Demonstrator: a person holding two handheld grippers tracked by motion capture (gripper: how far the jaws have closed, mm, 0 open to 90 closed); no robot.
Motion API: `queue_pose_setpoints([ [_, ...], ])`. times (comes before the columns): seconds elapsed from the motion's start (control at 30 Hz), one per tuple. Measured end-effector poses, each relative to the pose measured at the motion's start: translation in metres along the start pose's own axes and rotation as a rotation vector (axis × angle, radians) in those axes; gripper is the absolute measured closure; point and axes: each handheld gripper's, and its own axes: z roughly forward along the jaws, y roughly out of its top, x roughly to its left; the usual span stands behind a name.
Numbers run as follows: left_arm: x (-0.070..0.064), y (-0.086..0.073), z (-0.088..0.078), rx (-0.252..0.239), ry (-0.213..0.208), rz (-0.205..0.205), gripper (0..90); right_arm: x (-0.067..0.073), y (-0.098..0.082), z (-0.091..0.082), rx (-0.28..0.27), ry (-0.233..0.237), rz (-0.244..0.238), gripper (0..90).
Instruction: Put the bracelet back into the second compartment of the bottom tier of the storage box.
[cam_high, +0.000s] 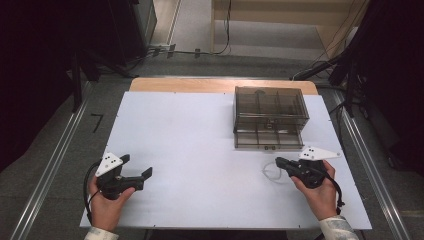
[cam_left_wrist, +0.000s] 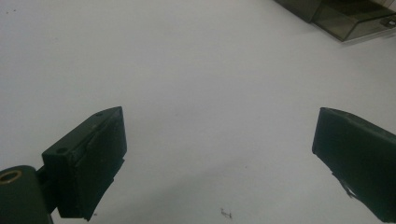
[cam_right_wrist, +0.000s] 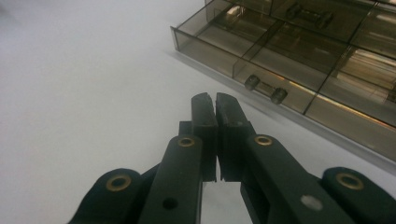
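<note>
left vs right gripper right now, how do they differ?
The left gripper has its jaws wide open over bare table; the right gripper has its jaws shut with nothing visible between them. The left sits far from the drawer box; the right points at its open lower drawer. Both are hand-held.

Light: you are working under even overhead light, dim surroundings | Shadows: lying soft beneath the white rectangular table board (cam_high: 200, 145) | Focus: the smoky transparent plastic drawer box (cam_right_wrist: 299, 51) is blurring slightly, glinting warm
</note>
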Motion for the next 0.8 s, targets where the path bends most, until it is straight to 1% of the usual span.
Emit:
queue_pose_setpoints([
  [0.23,0.000,0.000,0.000,0.001,-0.002,0.000,3.7,-0.003,0.007,-0.003,-0.039,-0.012,0.008,85.0],
  [0.47,0.000,0.000,0.000,0.001,-0.002,0.000,3.7,-0.005,0.011,-0.003,-0.057,-0.016,0.009,85.0],
  [0.8,0.000,0.000,-0.001,0.000,0.000,-0.001,3.7,-0.008,0.018,0.001,-0.075,-0.028,0.016,85.0],
])
